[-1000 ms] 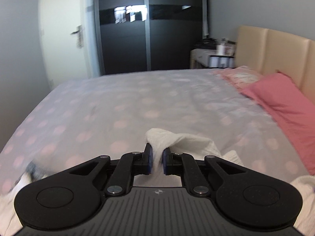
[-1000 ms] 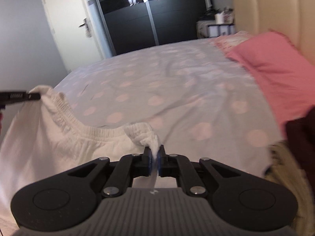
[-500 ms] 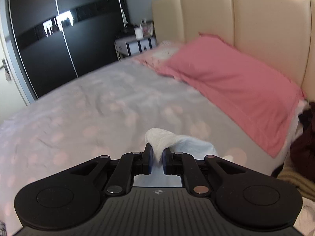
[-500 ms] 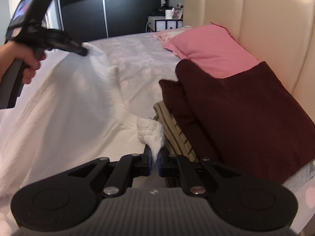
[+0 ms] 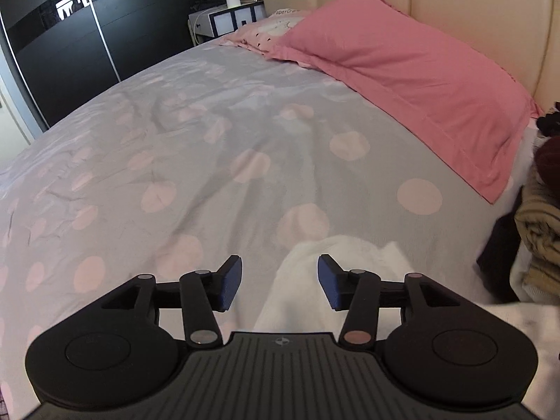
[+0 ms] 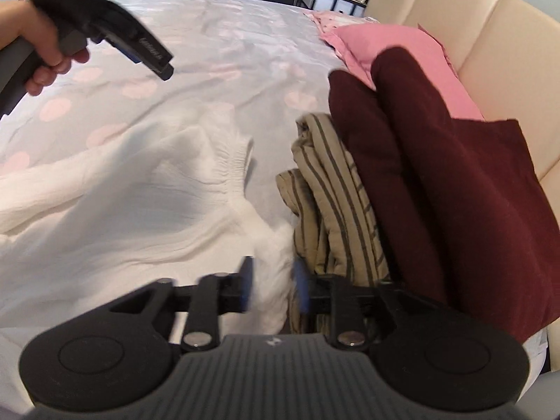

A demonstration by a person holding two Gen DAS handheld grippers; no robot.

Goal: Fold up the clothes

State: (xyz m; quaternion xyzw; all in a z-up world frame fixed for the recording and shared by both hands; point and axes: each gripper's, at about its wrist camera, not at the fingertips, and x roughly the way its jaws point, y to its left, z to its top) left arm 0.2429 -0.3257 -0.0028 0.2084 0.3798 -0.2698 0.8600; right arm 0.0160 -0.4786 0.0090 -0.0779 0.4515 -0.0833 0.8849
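Observation:
A white crinkled garment lies spread on the dotted bedspread, its elastic waistband bunched toward the folded stack. My right gripper is open just above the garment's near corner, and loose white cloth shows between its parted fingers. My left gripper is open too, hovering over another white corner of the garment. In the right wrist view a hand holds the left gripper in the air above the bed at the upper left, clear of the cloth.
Folded clothes are stacked at the right: a beige striped piece under a maroon one. A pink pillow lies against the cream headboard. A grey bedspread with pink dots stretches toward the black wardrobe.
Both grippers were shut on corners of the white garment and have opened. The garment has dropped flat onto the bed beside the stack, and the left gripper has lifted away.

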